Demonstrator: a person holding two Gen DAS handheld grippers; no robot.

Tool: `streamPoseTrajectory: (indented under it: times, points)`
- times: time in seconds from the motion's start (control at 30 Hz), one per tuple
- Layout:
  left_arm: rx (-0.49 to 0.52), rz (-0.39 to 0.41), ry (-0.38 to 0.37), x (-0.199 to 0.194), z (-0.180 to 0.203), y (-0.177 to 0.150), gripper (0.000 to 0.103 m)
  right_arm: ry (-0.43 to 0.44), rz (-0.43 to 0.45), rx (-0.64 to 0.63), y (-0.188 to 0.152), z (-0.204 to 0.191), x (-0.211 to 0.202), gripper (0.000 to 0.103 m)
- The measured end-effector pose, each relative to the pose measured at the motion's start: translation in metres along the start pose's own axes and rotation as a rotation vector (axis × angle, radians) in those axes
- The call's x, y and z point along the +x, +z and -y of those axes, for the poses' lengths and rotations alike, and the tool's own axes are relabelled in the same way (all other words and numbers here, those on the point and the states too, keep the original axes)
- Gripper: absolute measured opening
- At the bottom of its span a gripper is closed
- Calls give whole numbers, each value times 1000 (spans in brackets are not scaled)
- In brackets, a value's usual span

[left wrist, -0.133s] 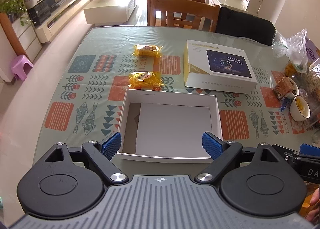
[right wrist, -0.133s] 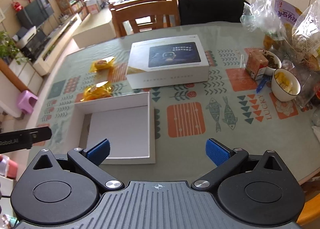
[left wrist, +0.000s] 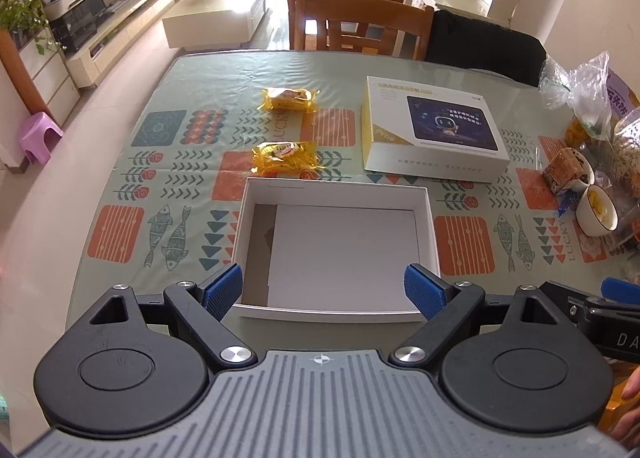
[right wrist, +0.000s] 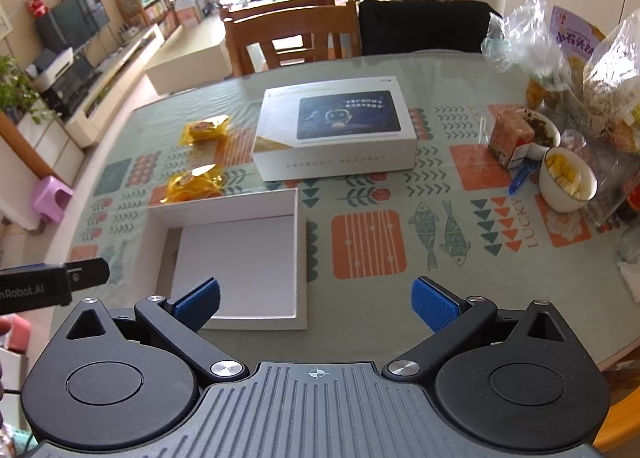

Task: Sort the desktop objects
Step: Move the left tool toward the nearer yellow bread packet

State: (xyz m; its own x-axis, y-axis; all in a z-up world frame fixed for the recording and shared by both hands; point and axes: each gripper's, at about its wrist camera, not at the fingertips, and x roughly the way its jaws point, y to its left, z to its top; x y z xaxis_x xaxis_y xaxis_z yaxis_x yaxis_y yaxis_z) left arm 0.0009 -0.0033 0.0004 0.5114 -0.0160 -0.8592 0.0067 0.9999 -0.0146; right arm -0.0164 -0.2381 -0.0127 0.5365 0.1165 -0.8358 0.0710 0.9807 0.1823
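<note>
An open white box [left wrist: 256, 198] [right wrist: 224, 210] lies empty near the table's front edge. Just behind it rests a yellow snack packet [left wrist: 283, 156] [right wrist: 193, 182]; a second yellow packet [left wrist: 289, 99] [right wrist: 205, 128] lies farther back. A white tablet box lid [left wrist: 432, 130] [right wrist: 336, 134] with a robot picture sits to the right of them. My left gripper [left wrist: 323, 292] hovers open over the near edge of the empty box, nothing between its blue pads. My right gripper [right wrist: 316, 304] is open too, above the box's right front corner and bare tablecloth.
At the right edge stand a white bowl of yellow food [left wrist: 597, 210] [right wrist: 567, 178], a brown carton [right wrist: 511, 138], a blue pen [right wrist: 522, 177] and plastic bags of snacks [right wrist: 560, 54]. Wooden chairs [left wrist: 360, 22] stand behind the table. The patterned tablecloth [right wrist: 368, 242] lies bare between box and bowl.
</note>
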Motion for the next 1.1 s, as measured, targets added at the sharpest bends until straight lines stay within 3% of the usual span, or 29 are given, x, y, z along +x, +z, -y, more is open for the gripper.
streamPoseTrajectory:
  times: [0.17, 0.37, 0.53, 0.73, 1.1]
  points:
    - [13, -29, 7, 0, 4, 1, 103, 3, -24, 26, 2, 5, 7, 103]
    - [29, -63, 15, 1, 9, 3, 103, 12, -55, -31, 14, 2, 6, 103]
    - [19, -114, 60, -3, 13, 14, 103, -4, -45, -54, 26, 0, 6, 103]
    - [0, -262, 58, 7, 12, 28, 103, -23, -70, -50, 37, 5, 13, 103]
    - [-1, -257, 21, 15, 11, 35, 103, -110, -59, -103, 53, -3, 24, 103]
